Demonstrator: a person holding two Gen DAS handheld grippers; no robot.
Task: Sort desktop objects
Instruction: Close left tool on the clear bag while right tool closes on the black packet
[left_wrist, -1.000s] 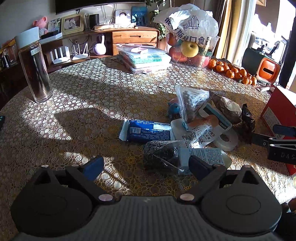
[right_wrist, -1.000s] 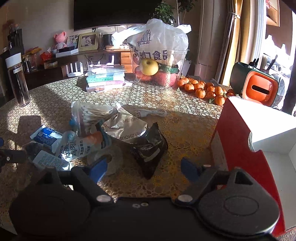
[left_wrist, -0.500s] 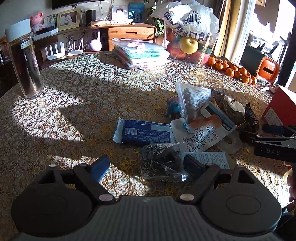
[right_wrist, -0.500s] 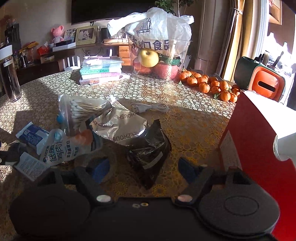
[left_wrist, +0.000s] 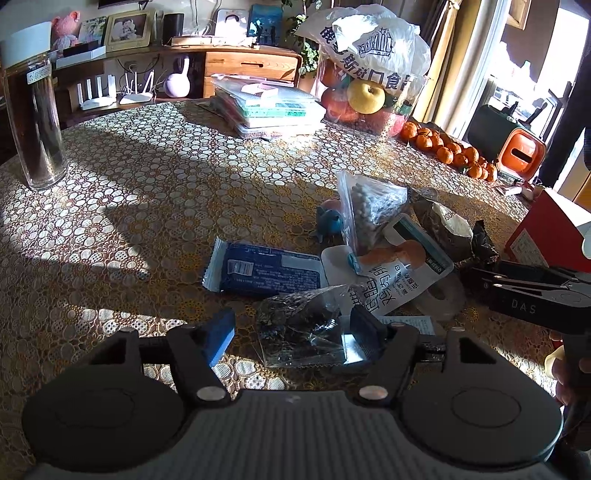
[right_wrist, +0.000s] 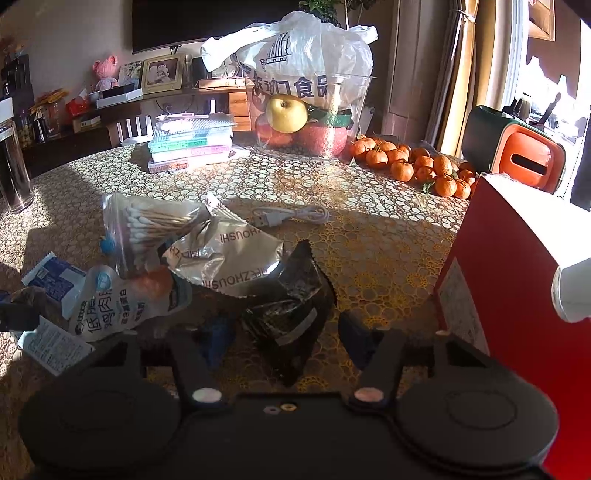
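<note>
A pile of packets lies on the patterned tablecloth (left_wrist: 155, 192). My left gripper (left_wrist: 293, 334) is open, its jaws on either side of a clear packet of dark seeds (left_wrist: 306, 325). Beyond it lie a blue wrapper (left_wrist: 264, 271), a white chicken-snack pouch (left_wrist: 391, 280) and a bag of cotton swabs (left_wrist: 369, 210). My right gripper (right_wrist: 288, 341) is open, its jaws around a crumpled black packet (right_wrist: 291, 314). A silver foil bag (right_wrist: 229, 262), the swab bag (right_wrist: 147, 225) and the pouch (right_wrist: 122, 302) lie to its left. The right gripper also shows in the left wrist view (left_wrist: 532, 291).
A red box (right_wrist: 517, 280) stands at the right. A bowl of fruit under a plastic bag (right_wrist: 306, 110), tangerines (right_wrist: 413, 164), stacked boxes (right_wrist: 192, 144), a USB cable (right_wrist: 291, 218) and a tall dark jar (left_wrist: 33, 122) sit farther off.
Both grippers have moved forward and down. The left jaws now straddle the seed packet, and the right jaws have narrowed around the black packet.
</note>
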